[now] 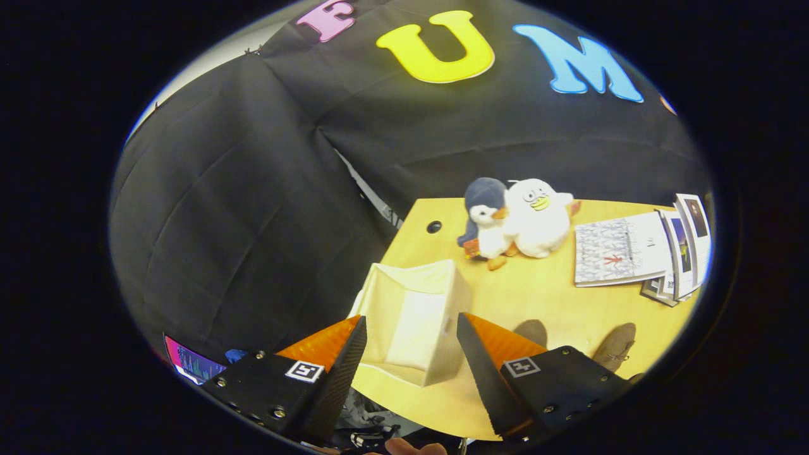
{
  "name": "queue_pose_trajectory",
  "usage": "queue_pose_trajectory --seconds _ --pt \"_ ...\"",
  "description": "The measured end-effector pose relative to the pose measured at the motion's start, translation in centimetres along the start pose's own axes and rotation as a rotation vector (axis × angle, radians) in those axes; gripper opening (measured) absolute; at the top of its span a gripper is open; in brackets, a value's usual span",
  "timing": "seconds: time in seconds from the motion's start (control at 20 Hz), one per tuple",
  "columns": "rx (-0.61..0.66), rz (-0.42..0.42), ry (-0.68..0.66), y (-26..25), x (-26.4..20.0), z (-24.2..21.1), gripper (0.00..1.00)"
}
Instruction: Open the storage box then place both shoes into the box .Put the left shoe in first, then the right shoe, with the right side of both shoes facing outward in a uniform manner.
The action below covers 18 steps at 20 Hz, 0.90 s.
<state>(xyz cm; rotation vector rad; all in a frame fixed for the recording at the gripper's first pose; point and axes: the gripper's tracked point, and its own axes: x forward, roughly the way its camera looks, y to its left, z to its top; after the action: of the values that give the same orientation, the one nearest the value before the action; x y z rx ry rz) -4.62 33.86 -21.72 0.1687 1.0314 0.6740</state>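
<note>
Gripper [411, 354]: wide, empty, above box [414, 322] (open). 1 shoe [614, 347] at 3 o'clock; risk: wrong shoe first.

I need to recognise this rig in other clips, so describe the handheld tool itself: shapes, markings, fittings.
The tool has two wedge-shaped fingers that taper to points, with ridged, saw-toothed inner faces. Each sits on a black block mount fixed with small silver screws. Each mount carries a square black-and-white marker tag, one per side. The fingers stand apart, open, with the white storage box ahead between them. No cable can be made out.
</note>
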Motion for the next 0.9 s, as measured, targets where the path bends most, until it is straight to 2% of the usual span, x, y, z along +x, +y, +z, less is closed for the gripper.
queue_pose_trajectory --seconds 0.45,0.6,0.9 --pt "0.050 -0.126 0.044 -9.9 0.5 -5.9 0.88" --pt "0.045 -0.219 0.037 -13.5 1.3 -8.0 0.89" --pt "0.073 -0.266 0.173 -16.7 3.3 -14.5 0.89"
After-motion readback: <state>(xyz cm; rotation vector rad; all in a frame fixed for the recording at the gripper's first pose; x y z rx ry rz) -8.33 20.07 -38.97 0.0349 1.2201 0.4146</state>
